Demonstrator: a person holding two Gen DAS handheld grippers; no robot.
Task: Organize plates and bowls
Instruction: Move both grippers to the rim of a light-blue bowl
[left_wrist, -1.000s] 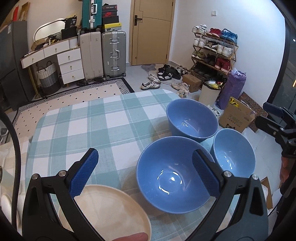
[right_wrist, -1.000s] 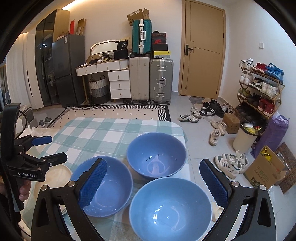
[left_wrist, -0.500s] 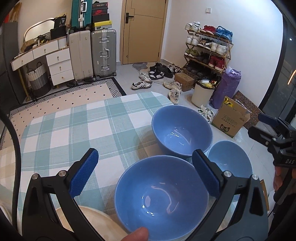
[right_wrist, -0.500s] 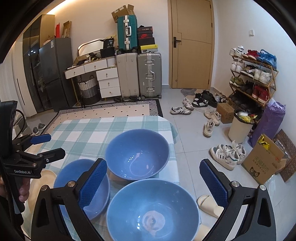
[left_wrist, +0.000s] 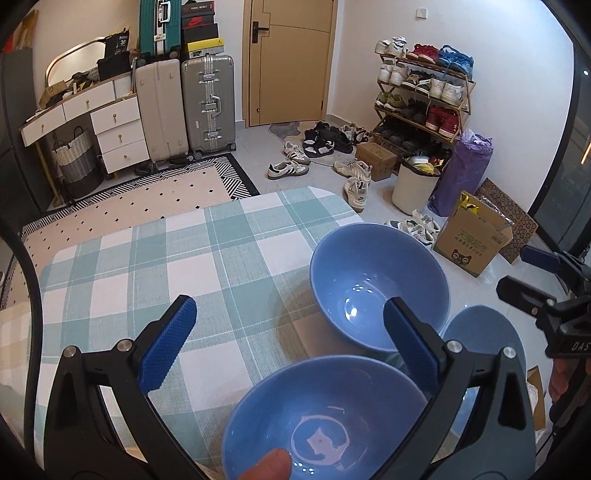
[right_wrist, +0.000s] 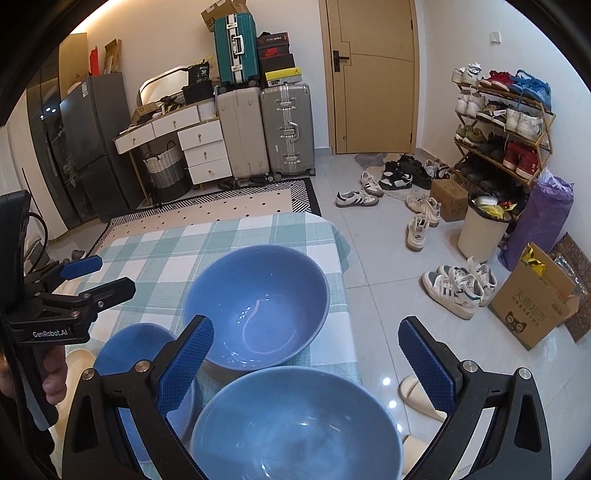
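Blue bowls crowd checked tablecloth's edge.

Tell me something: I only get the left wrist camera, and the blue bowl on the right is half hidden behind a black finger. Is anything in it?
Observer: No. The right wrist camera shows that bowl whole, and it is empty.
Operator: Is the other gripper holding it?
Observer: No. The right gripper is open, its fingers spread wide and not closed on the rim.
Operator: What does my own gripper look like from over there?
Observer: The left gripper carries a GenRobot.AI label on its side, and a hand is wrapped around its handle.
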